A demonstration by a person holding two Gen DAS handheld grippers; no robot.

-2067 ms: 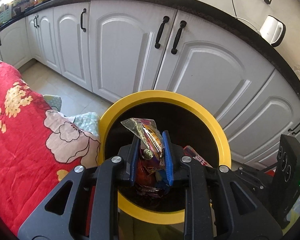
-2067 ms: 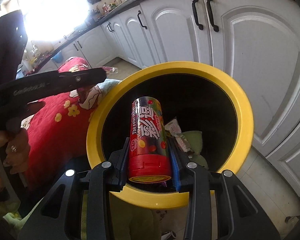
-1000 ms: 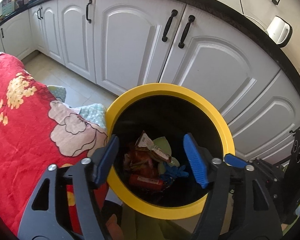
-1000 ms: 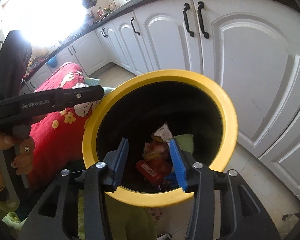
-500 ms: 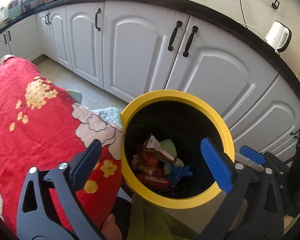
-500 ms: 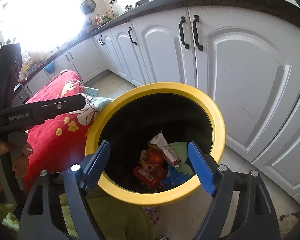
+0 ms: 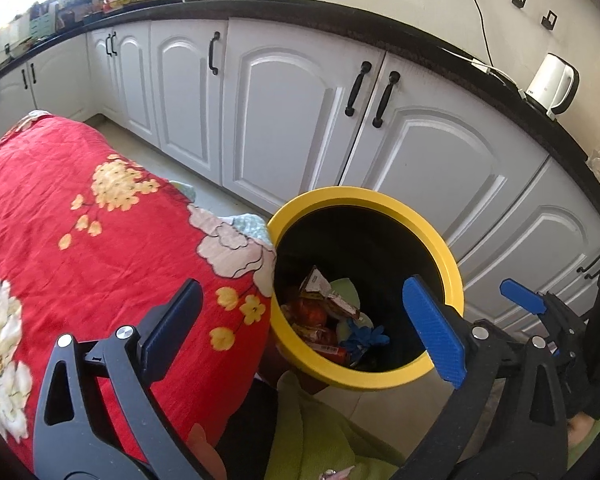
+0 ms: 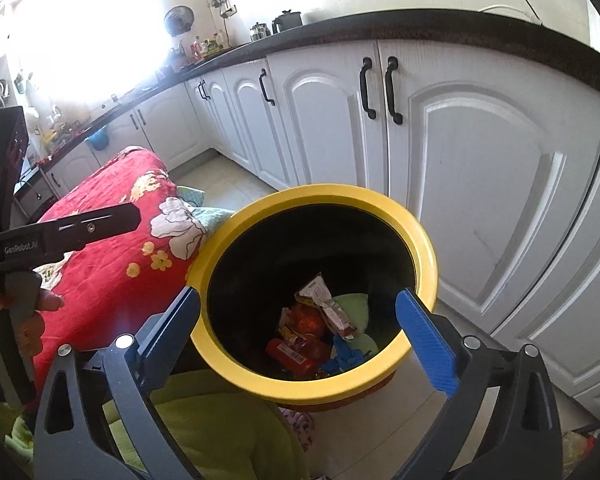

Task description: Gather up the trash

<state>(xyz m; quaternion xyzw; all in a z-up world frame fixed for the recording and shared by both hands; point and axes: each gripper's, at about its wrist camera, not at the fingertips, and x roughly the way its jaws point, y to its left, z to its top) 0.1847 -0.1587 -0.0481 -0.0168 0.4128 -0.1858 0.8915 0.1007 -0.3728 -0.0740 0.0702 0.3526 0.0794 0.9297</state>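
Note:
A black bin with a yellow rim (image 7: 364, 194) (image 8: 320, 192) stands on the floor by the cabinets. Inside lie a red tube (image 8: 296, 356), crumpled snack wrappers (image 7: 320, 280) (image 8: 320, 292), a blue scrap (image 7: 366, 336) and something pale green. My left gripper (image 7: 300, 284) hangs above the bin's near left edge, open wide and empty. My right gripper (image 8: 298, 294) hovers over the bin's near rim. Its jaws are opening and nothing is between them. One blue finger of the right gripper (image 7: 520, 300) shows at the right of the left wrist view.
A surface draped in red floral cloth (image 7: 80, 240) (image 8: 112, 264) adjoins the bin on the left. White cabinets (image 7: 292, 120) with black handles run behind it. A white kettle (image 7: 552, 84) sits on the dark counter. A person's green clothing (image 8: 204, 420) is below the grippers.
The wrapper and the red tube left the grippers and now lie in the bin. Both pairs of jaws spread wide. Both grippers rose and drew back from the bin.

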